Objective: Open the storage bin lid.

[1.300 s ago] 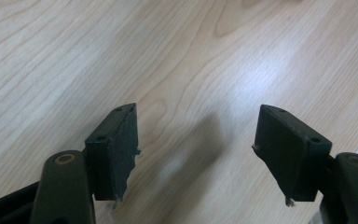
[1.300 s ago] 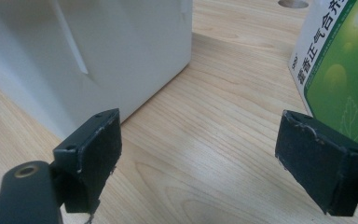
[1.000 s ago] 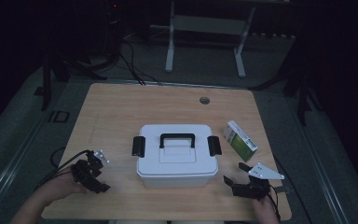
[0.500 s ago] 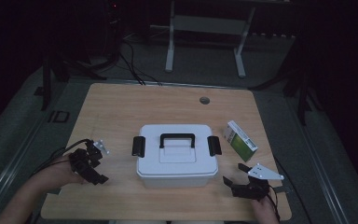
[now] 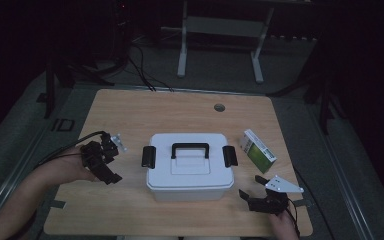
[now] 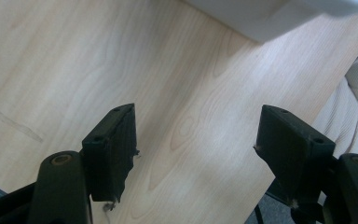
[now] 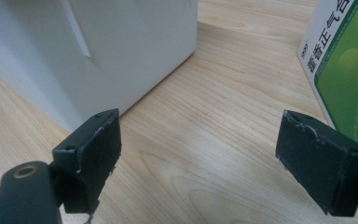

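left hand-held gripper (image 5: 100, 161) at lower left of the high view, jaws parted, nothing between them, lifted off the worktop (image 5: 130, 115). right hand-held gripper (image 5: 262, 200) at lower right, jaws spread wide and empty, low on the wood. white lidded box (image 5: 188, 167) with black handle and side latches sits centre frame between both. green-and-white carton (image 5: 258, 151) lies just right of the box.

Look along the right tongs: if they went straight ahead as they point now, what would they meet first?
Probably bare table: the right tongs aim between the white box and green carton.
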Demonstrator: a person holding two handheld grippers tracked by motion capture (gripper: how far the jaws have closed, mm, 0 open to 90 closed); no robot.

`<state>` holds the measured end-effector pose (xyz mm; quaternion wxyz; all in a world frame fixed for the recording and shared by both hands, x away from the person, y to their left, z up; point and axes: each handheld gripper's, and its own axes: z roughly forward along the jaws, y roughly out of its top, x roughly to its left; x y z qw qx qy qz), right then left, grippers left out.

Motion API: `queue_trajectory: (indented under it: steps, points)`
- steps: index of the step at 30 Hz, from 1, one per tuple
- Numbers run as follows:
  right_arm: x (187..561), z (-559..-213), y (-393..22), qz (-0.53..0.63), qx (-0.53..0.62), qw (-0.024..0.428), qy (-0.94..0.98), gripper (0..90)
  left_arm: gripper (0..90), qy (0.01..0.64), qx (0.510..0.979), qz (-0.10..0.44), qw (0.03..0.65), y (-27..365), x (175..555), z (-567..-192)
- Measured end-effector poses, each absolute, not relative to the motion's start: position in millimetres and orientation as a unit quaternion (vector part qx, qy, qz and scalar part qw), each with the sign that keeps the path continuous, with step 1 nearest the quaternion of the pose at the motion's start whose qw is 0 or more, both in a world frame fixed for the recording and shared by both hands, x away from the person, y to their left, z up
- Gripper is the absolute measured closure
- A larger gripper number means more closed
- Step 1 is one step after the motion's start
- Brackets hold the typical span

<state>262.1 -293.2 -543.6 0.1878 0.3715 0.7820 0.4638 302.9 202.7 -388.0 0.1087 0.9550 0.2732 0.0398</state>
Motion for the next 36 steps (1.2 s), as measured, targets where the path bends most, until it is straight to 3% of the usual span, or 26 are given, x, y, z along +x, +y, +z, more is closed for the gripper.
queue_trajectory:
  steps: [20, 36]
  points:
    - [262, -545, -292, 0.462, 0.37, 0.182, 0.785, 13.9, 29.2, 0.23, 0.966, 0.032, 0.112, 159, 334, -352]
    - [262, -545, -294, 0.465, 0.365, 0.179, 0.787, 13.9, 29.2, 0.167, 0.981, 0.033, 0.09, 99, 346, -347]
